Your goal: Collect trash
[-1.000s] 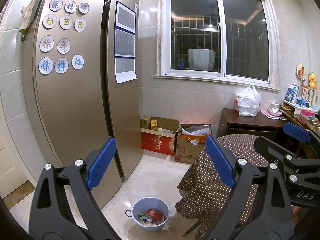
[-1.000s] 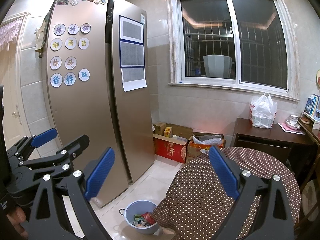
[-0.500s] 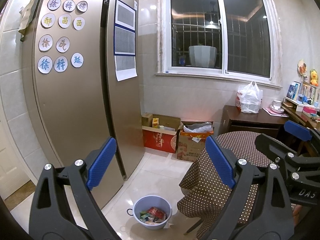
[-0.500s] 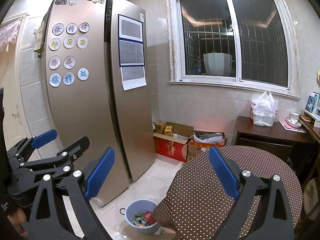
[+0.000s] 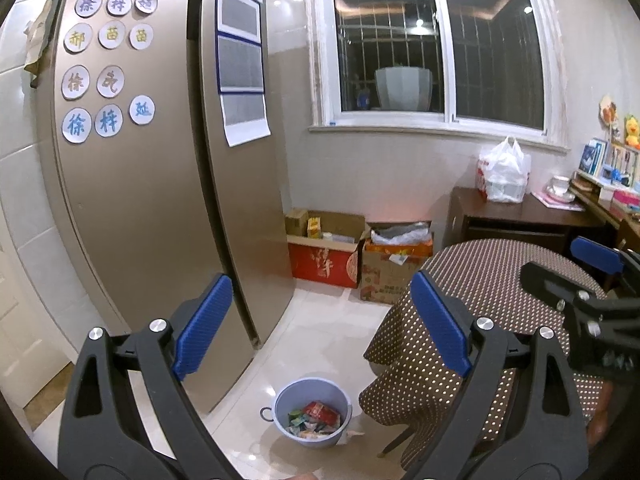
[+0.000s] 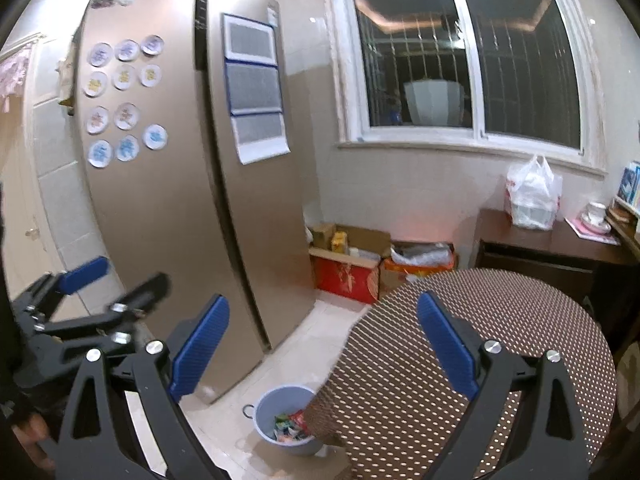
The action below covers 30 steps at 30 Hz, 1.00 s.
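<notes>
A tiled kitchen corner at night: a tall bronze refrigerator (image 5: pixel 160 184) with round character magnets stands on the left, a dark barred window (image 5: pixel 436 40) fills the back wall, and open cardboard boxes (image 5: pixel 356 256) sit on the pale floor (image 5: pixel 320 336) below it. A round tabletop (image 6: pixel 480 344) under a brown cloth with white dots takes up the right side, its surface bare in both views. On the floor, between the refrigerator and the hanging edge of the cloth, stands a small pale blue basin (image 5: pixel 312 412) with a ring handle on its side; inside lies a heap of crumpled wrappers (image 5: pixel 316 420), red, green and orange among them. The left tool (image 5: pixel 320 324) is held well above the floor with its blue-padded fingers spread wide and nothing between them; the basin appears low between them, far below. The right tool (image 6: pixel 322 344) hangs likewise wide apart and empty over the near edge of the tabletop, the basin down to its left, partly hidden by the cloth in the right wrist view.
</notes>
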Each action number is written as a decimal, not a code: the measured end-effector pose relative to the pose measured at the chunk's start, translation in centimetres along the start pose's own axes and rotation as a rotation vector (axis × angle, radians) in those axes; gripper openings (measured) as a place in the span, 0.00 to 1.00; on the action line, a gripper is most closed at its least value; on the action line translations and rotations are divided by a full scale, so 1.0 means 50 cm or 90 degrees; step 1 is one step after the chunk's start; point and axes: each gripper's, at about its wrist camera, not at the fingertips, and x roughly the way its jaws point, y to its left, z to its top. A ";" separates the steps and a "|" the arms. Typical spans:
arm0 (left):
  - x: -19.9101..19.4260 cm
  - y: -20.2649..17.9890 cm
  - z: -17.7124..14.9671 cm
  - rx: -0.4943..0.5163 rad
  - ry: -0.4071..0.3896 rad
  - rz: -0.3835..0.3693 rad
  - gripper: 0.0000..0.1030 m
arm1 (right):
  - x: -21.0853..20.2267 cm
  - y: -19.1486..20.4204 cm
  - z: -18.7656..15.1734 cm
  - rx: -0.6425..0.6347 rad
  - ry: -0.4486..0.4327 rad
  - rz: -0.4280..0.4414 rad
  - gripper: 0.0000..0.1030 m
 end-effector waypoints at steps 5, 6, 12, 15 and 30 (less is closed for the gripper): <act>0.056 -0.013 -0.026 0.009 0.049 0.042 0.87 | 0.106 -0.144 -0.050 0.024 0.116 -0.107 0.90; 0.064 -0.017 -0.031 0.009 0.058 0.044 0.87 | 0.126 -0.178 -0.064 0.035 0.143 -0.122 0.90; 0.136 -0.030 -0.070 0.003 0.122 0.066 0.87 | 0.236 -0.394 -0.170 0.146 0.319 -0.175 0.90; 0.163 -0.037 -0.088 0.000 0.145 0.072 0.87 | 0.261 -0.457 -0.220 0.172 0.361 -0.197 0.91; 0.261 -0.009 -0.167 -0.023 0.212 0.098 0.87 | 0.251 -0.473 -0.276 0.128 0.302 -0.232 0.96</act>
